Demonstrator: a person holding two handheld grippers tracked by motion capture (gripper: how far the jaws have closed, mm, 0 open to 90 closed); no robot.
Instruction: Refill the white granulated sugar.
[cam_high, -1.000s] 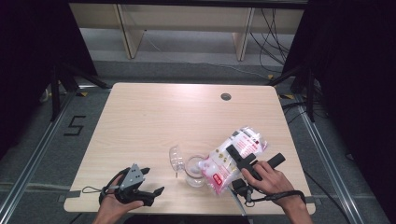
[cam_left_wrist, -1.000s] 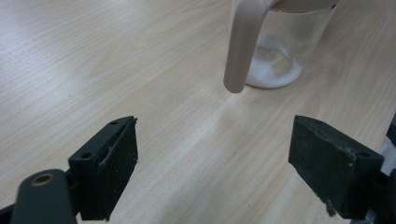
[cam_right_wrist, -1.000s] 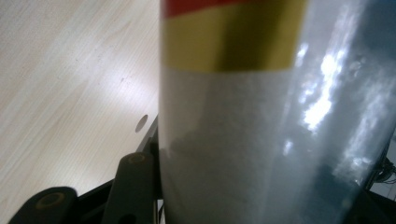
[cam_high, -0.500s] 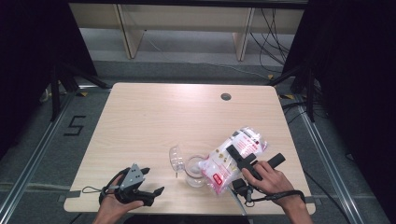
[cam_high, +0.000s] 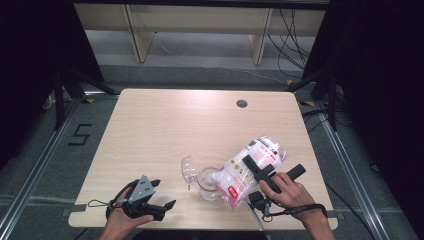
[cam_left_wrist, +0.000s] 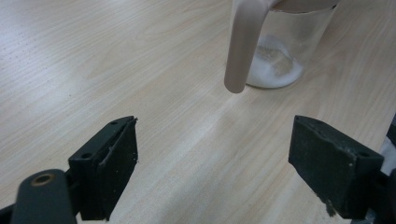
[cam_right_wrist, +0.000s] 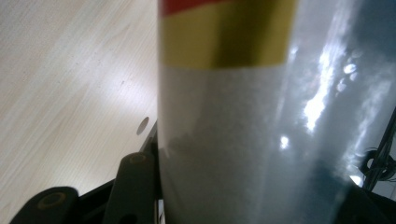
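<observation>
From above we see the right gripper (cam_high: 256, 170) clamped on a clear bag (cam_high: 247, 170) of white grains, red-labelled, tilted mouth-down over the glass jar (cam_high: 207, 183) near the table's (cam_high: 165, 125) front edge; the left gripper view shows the jaws of the left gripper (cam_left_wrist: 212, 163) apart over bare wood and white grains in the jar's (cam_left_wrist: 280, 51) bottom; the right gripper view shows the bag's (cam_right_wrist: 243, 140) red and gold band.

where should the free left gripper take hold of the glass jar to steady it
Grip the glass jar low around its round wall, coming in level from the left gripper's side. The bag leans over its right rim and the lid hangs open at the upper left, so the lower left wall looks freest.
</observation>
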